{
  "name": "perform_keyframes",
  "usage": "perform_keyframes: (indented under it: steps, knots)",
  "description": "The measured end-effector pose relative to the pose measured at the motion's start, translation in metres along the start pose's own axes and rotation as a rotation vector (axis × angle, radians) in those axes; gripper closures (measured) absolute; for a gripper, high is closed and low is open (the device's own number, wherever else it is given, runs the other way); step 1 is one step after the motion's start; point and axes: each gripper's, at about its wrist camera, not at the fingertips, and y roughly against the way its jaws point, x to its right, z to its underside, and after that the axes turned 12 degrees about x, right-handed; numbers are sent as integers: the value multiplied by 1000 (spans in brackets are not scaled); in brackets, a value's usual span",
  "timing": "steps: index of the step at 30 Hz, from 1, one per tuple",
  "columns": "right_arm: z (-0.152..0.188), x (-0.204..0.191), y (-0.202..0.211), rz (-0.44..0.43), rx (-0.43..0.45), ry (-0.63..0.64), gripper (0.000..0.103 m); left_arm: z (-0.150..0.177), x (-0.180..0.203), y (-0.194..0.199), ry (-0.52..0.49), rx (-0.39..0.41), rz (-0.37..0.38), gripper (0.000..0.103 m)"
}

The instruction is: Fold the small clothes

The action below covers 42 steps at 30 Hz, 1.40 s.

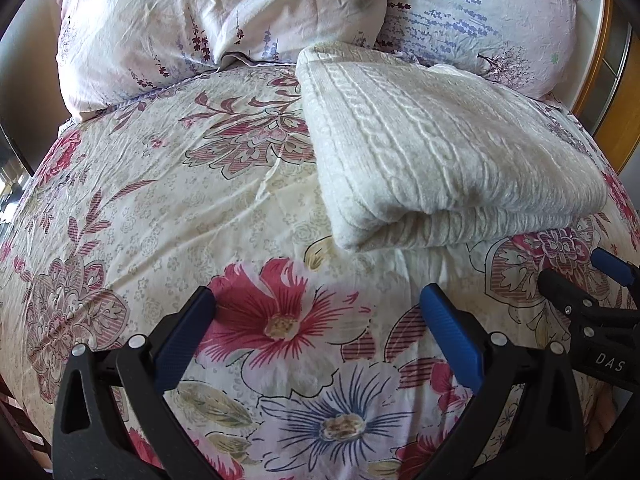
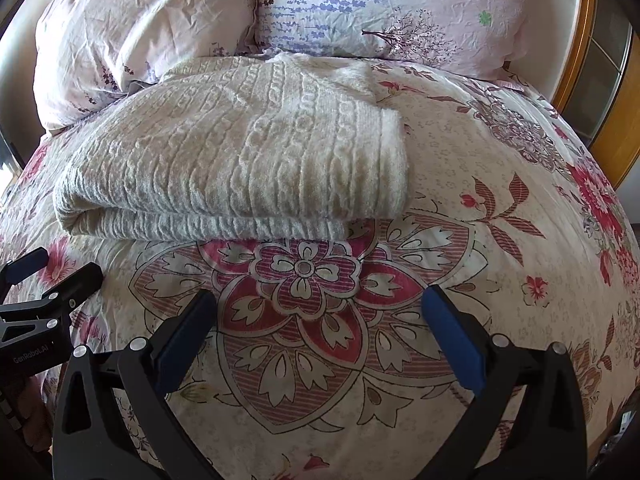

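A cream cable-knit garment [image 1: 440, 152] lies folded in a thick rectangle on the floral bed cover [image 1: 160, 208], its folded edge facing me. It also shows in the right wrist view [image 2: 240, 164]. My left gripper [image 1: 316, 300] is open and empty, hovering over the cover in front of the garment's left corner. My right gripper [image 2: 320, 300] is open and empty, in front of the garment's right corner. Each gripper shows at the edge of the other's view: the right gripper [image 1: 580, 276] and the left gripper [image 2: 52, 268].
Two pale floral pillows [image 1: 208, 16] [image 2: 400, 8] lie behind the garment at the head of the bed. A wooden frame [image 2: 608, 92] stands at the far right. The bed cover [image 2: 480, 200] spreads wide to the right.
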Motion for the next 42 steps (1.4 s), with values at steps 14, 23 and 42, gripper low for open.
perform_keyframes:
  steps: [14,23,42]
  knots:
    - [1,0,1,-2,1,2,1,1,0,0,1,1,-2,2]
    - [1,0,1,-2,1,3,1,1,1,0,2,-1,-3,2]
    - [1,0,1,-1,1,2,1,1,0,-1,3,-13,-4,2]
